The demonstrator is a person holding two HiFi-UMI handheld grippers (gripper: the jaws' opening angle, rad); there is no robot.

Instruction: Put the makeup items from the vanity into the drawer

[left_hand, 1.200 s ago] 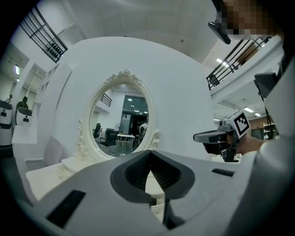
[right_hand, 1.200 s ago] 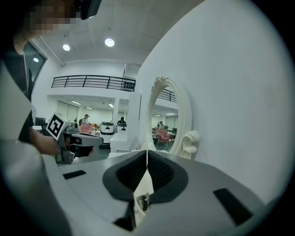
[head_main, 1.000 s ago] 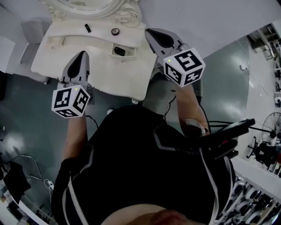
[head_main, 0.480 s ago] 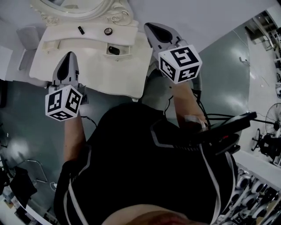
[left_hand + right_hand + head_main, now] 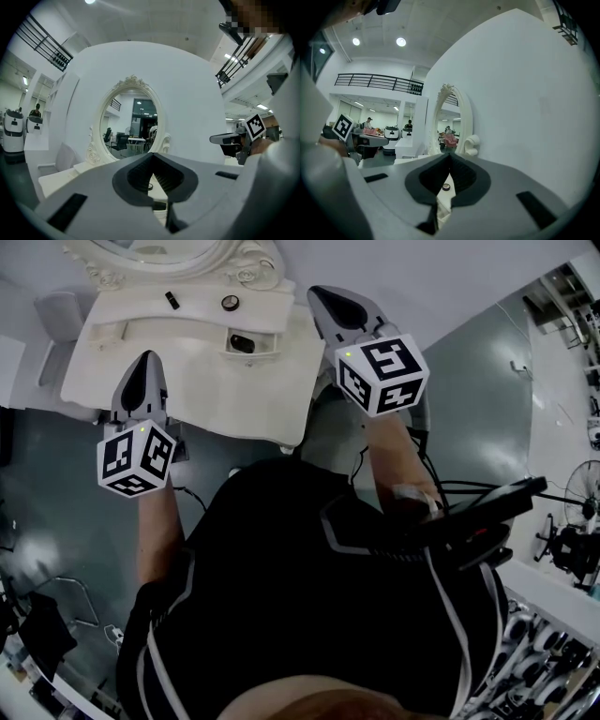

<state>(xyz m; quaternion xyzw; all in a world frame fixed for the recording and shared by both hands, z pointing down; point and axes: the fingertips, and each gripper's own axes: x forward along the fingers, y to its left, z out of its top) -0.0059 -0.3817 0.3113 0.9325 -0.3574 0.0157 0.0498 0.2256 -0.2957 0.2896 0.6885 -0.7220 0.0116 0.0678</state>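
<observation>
On the white vanity (image 5: 141, 334) lie a small dark stick-shaped item (image 5: 170, 300) and a round compact (image 5: 230, 302). The small drawer (image 5: 255, 352) in the vanity's top stands open, and a dark item (image 5: 242, 342) lies in it. My left gripper (image 5: 144, 360) hovers over the vanity's front left part, shut and empty. My right gripper (image 5: 328, 296) is at the vanity's right edge, also shut and empty. The left gripper view shows my left gripper (image 5: 153, 157) with jaws together, facing the mirror (image 5: 129, 124). In the right gripper view the compact (image 5: 446, 187) lies beyond my right gripper (image 5: 450, 155).
An oval mirror in an ornate white frame (image 5: 253, 268) rises at the vanity's back against a white wall. A grey chair (image 5: 56, 315) stands to the left. The person's dark-clothed body fills the lower head view. Shelves and a fan (image 5: 586, 507) are at the right.
The left gripper has shifted a little to the left along the vanity's front, mostly in the first half second. Both grippers stay shut and empty. The items have not moved.
</observation>
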